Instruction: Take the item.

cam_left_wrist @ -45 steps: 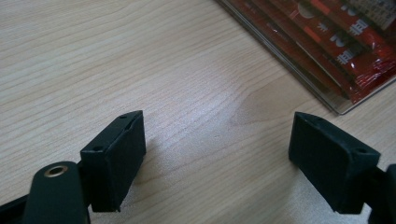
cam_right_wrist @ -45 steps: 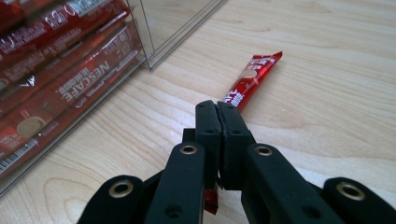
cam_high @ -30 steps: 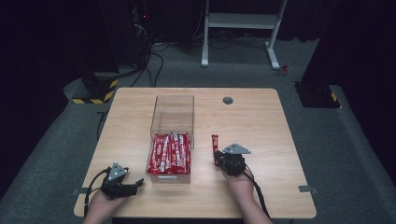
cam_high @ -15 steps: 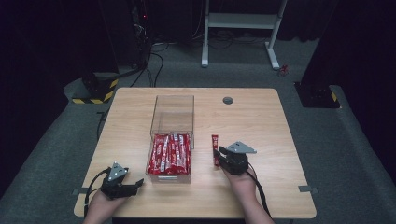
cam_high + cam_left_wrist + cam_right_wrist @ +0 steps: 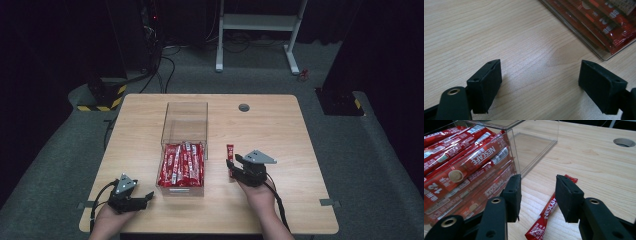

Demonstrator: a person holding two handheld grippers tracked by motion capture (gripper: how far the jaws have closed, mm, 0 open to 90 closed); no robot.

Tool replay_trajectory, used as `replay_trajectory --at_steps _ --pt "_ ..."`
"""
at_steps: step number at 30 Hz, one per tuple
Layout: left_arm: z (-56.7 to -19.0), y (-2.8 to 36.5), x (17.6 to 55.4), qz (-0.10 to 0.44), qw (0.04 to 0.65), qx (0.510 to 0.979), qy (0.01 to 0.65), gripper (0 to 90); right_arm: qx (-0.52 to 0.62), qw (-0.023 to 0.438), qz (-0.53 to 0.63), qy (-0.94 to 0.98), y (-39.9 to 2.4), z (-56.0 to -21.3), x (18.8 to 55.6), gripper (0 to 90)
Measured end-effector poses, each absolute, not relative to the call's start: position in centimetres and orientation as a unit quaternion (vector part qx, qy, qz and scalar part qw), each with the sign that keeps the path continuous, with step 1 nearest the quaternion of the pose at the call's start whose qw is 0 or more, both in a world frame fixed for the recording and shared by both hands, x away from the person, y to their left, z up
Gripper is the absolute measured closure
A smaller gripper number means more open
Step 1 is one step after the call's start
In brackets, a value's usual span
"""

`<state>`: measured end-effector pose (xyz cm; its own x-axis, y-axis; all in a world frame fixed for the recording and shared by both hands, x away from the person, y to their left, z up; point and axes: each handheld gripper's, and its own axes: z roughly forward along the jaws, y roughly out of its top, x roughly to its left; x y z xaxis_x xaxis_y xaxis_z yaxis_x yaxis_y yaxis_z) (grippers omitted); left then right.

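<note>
Resting at the pale wooden table's point(image 5: 300, 200) near edge, the left gripper point(image 5: 145, 198) gapes with nothing between its jaws. Farther in, the right gripper point(image 5: 537, 195), jaws parted, straddles a loose red coffee sachet point(image 5: 547, 211) lying just beside the clear plastic box point(image 5: 184, 120) holding red sachets point(image 5: 182, 162).

Pale matt wood-grain table point(image 5: 300, 145), clear glossy plastic box point(image 5: 184, 131), shiny red foil sachets point(image 5: 459, 167).
</note>
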<state>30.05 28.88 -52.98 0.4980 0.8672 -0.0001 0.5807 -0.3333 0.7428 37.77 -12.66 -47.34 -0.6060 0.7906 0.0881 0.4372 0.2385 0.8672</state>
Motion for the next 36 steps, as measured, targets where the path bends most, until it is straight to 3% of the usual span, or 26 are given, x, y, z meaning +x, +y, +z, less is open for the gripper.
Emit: replay_trajectory --at_steps 18,36 --pt "-53.0 28.9 30.0 0.202 0.351 0.791 0.458 19.1 0.404 0.191 0.447 0.775 -12.7 -47.4 37.6 50.6" --pt "-53.0 28.9 30.0 0.203 0.352 0.791 0.457 19.1 0.438 0.203 0.433 0.762 -17.2 -48.1 37.3 45.3"
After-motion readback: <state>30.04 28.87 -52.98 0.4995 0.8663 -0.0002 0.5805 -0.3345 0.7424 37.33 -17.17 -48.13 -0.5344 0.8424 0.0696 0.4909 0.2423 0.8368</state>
